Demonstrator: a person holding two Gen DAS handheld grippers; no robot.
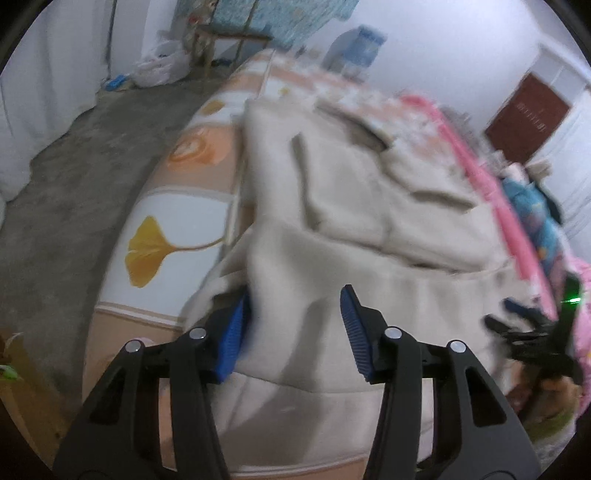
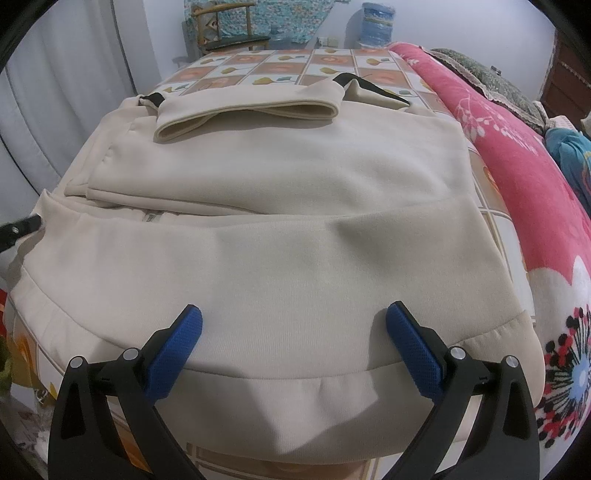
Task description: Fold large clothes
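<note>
A large cream sweatshirt (image 2: 295, 206) lies on the bed with its sleeves folded across the body; it also shows, blurred, in the left wrist view (image 1: 332, 206). My right gripper (image 2: 293, 314) is open, its blue pads spread over the garment's hem near the bed's front edge, holding nothing. My left gripper (image 1: 295, 299) is open at the garment's left side; a fold of cream fabric lies between its jaws and against the left pad (image 1: 232, 332). The tip of the left gripper shows at the left edge of the right wrist view (image 2: 18, 227).
The bed has a checkered sheet with orange and yellow leaf prints (image 2: 280, 62). A pink floral quilt (image 2: 517, 184) is piled along the right side. A wooden chair (image 2: 229, 33) and a blue water jug (image 2: 376, 22) stand beyond the bed. Grey concrete floor (image 1: 74, 184) lies left.
</note>
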